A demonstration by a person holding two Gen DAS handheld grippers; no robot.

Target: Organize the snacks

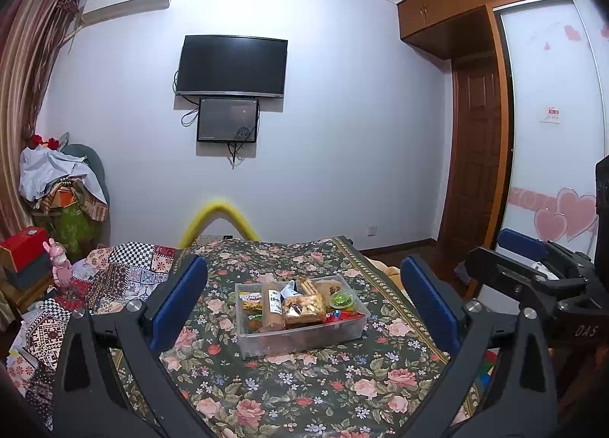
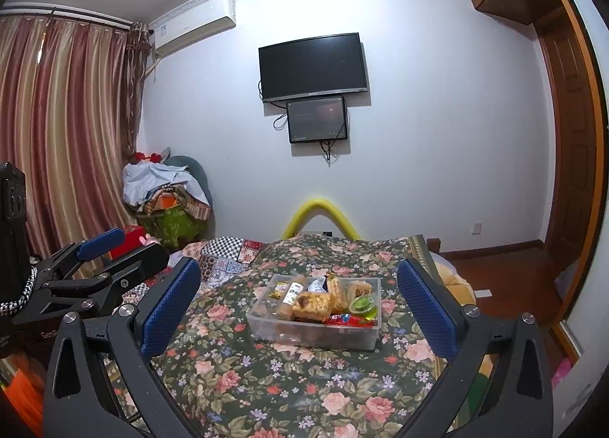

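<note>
L gripper (image 1: 304, 301): jaws wide, empty | R gripper (image 2: 298, 303): same | snack bin (image 1: 304, 337) mid floral table (image 1: 304, 392), dead ahead of both, apart, long axis crosswise | I judge neither nearer; bin sits slightly R in R view.

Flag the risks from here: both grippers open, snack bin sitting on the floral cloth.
1. The clear bin is heaped; the biscuit pack and the bottle ride above the rim, so a careless pull may spill neighbours.
2. The floral cloth looks soft, so the bin may slide or tip when pushed.
3. The left gripper and the right gripper face the same bin and could collide.
</note>
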